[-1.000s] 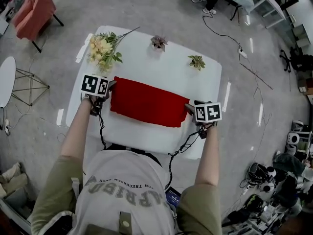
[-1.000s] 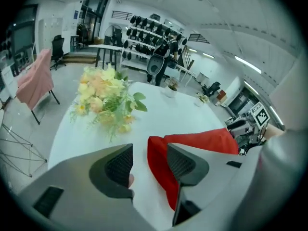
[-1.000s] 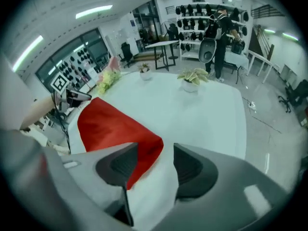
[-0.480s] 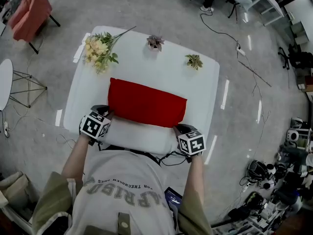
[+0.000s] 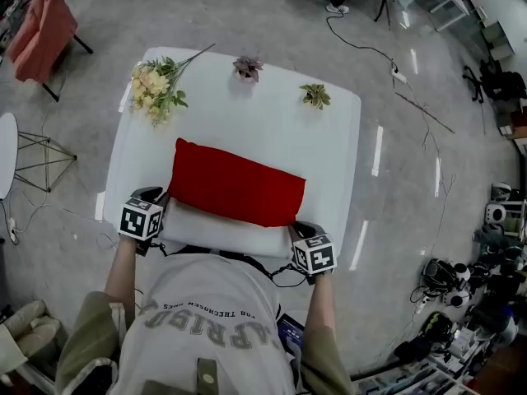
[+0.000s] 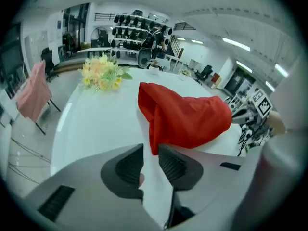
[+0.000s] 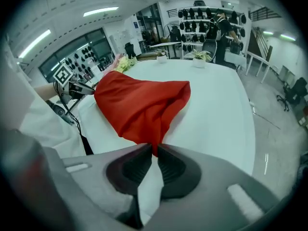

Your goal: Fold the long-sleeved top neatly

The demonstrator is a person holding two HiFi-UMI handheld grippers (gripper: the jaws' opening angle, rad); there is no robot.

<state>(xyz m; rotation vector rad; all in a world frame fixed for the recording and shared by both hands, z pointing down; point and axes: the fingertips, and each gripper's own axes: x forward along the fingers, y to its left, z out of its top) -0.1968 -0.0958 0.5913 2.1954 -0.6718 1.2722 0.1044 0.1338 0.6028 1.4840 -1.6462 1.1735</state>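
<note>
The red long-sleeved top [image 5: 235, 183] lies folded into a long rectangle across the white table [image 5: 272, 113]. My left gripper [image 5: 160, 199] is at its near left corner. In the left gripper view the jaws have just been closing, and the cloth's corner [image 6: 153, 146] is pinched between the tips of the left gripper [image 6: 151, 150]. My right gripper [image 5: 294, 229] is at the near right corner. Its jaws have also just been closing, and the right gripper [image 7: 155, 150] nips the drawn-up point of the top [image 7: 139, 105].
A yellow flower bunch [image 5: 156, 89] lies at the table's far left. Two small potted plants [image 5: 245, 68] [image 5: 314, 95] stand along the far edge. A chair draped in pink [image 5: 41, 23] and cables [image 5: 395, 72] are on the floor. The table's front edge is close behind both grippers.
Both grippers came from the top's short sides toward me to its near corners. Their jaws closed onto the red cloth there.
</note>
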